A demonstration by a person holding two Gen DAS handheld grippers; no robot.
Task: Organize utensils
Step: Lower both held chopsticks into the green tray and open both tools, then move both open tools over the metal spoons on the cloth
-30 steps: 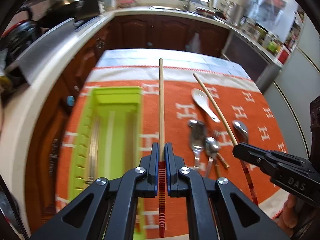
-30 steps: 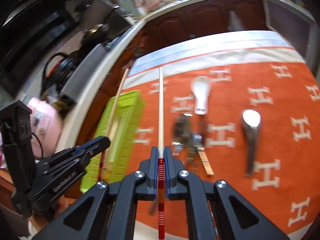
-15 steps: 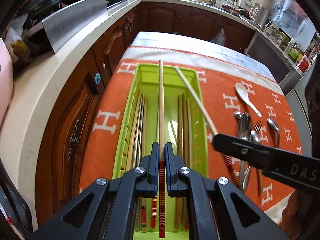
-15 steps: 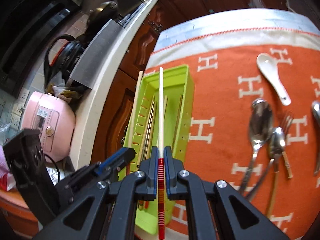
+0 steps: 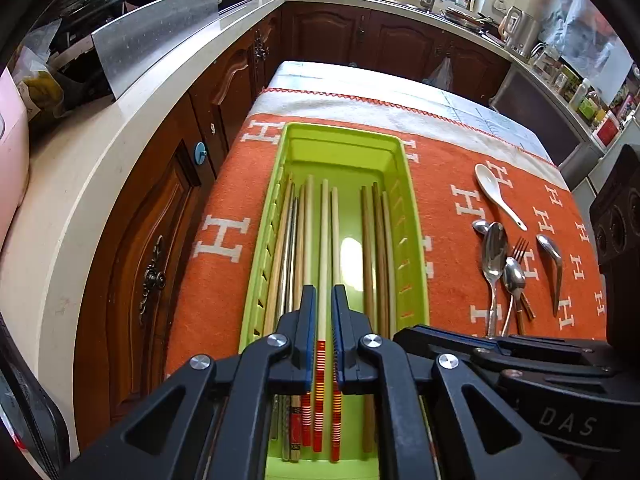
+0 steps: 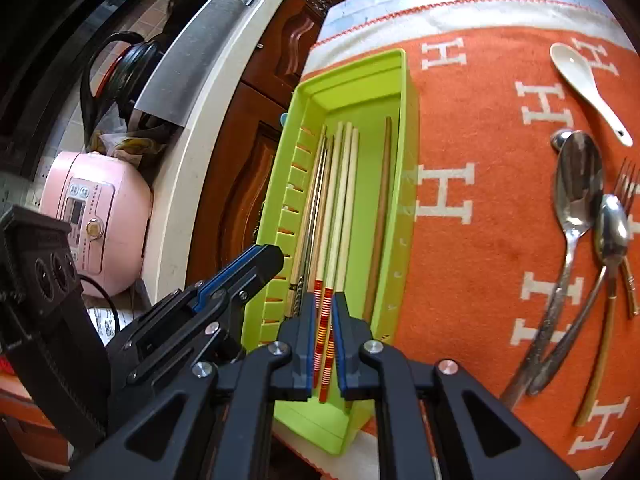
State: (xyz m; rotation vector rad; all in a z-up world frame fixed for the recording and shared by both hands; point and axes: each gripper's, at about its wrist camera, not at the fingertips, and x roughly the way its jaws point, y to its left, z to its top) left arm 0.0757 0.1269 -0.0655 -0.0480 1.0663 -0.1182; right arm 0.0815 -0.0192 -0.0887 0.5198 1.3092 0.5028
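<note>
— Where are your fingers?

— My left gripper hangs over the near end of the green utensil tray. Its jaws are just easing apart. A pale chopstick with a red-striped end runs between them, lying lengthwise in the tray, and I see a sliver of gap beside it, so the pads no longer press.

— And the right?

— My right gripper is close alongside, over the same end of the tray, and it is also opening. Two striped chopstick ends show between its fingers, down in the tray rather than pinched.

— What else is in there?

— Metal chopsticks and pale wooden ones are along the slotted left wall. Darker wooden chopsticks lie by the right wall, with a bare strip of tray floor between them and the striped ones.

— Anything crowding you?

— Mostly my own two grippers, nearly touching. The tray sits on the left part of an orange cloth marked with white letters. Well to its right lie a white ceramic spoon, overlapping metal spoons and a fork. A pale counter runs along the left, with a pink rice cooker on it.
</note>
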